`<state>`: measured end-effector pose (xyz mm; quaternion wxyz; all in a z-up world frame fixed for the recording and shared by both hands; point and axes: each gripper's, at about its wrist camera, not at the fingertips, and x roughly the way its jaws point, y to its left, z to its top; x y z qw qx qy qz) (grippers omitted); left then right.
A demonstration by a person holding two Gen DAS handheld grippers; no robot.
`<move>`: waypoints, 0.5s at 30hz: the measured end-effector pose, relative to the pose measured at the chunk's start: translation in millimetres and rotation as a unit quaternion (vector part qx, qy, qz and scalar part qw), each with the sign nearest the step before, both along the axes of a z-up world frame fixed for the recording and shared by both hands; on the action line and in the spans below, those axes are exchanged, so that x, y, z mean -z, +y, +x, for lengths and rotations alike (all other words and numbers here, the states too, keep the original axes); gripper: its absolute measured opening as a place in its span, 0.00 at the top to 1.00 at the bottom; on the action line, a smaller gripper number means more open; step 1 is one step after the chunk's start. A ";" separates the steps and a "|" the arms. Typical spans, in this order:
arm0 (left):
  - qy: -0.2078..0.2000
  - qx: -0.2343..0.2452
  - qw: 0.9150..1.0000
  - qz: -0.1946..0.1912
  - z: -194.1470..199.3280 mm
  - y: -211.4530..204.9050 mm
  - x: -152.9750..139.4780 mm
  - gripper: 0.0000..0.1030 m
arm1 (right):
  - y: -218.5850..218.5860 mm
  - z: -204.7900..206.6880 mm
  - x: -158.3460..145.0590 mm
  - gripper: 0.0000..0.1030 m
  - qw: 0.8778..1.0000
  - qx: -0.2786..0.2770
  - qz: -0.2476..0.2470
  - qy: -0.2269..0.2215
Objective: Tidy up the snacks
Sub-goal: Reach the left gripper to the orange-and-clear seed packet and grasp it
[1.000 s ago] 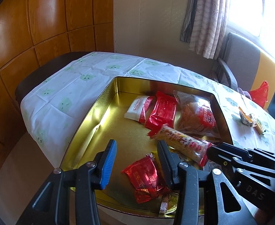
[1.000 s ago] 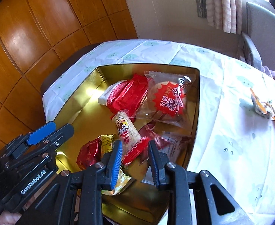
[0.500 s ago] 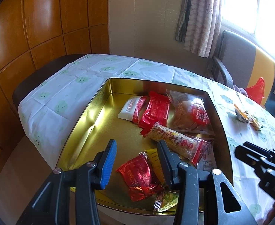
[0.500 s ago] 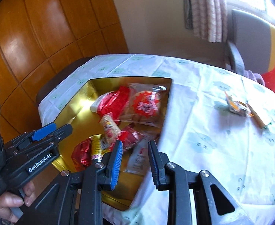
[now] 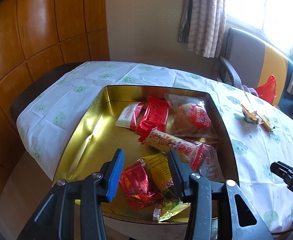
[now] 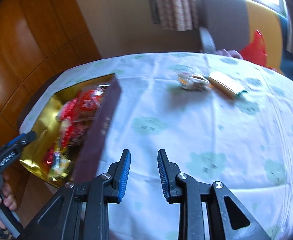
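Note:
A gold tin on the cloth-covered table holds several snacks: a long yellow roll, a red foil packet, a yellow packet, a red pack and a clear bagged bun. My left gripper hovers open over the tin's near end, holding nothing. My right gripper is over bare tablecloth to the right of the tin, closed to a narrow gap and empty. Ahead of it lie a small wrapped snack and a yellow bar.
The right wrist view is blurred. A grey and yellow chair with a red bag stands behind the table. Wood panelling covers the left wall. The table's near edge lies just below both grippers.
My right gripper has swung out of the tin to the right and now hangs over the tablecloth. The left gripper has stayed almost still over the tin.

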<state>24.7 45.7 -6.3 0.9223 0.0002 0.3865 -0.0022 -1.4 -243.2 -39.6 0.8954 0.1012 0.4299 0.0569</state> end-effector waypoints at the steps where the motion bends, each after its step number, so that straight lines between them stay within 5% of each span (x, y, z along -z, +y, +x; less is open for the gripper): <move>1: 0.001 0.003 1.000 0.001 0.3 -1.1 -0.4 0.55 | -6.7 -2.2 2.6 0.73 1.000 0.008 0.000 0.003; 11: -0.006 0.062 0.998 0.014 5.9 -36.6 -14.6 0.55 | -67.5 -21.0 20.6 0.73 0.996 0.081 -0.001 0.022; 15: -0.010 0.110 0.994 0.012 16.0 -66.5 -29.2 0.47 | -86.2 -26.8 26.0 0.73 0.994 0.103 0.003 0.025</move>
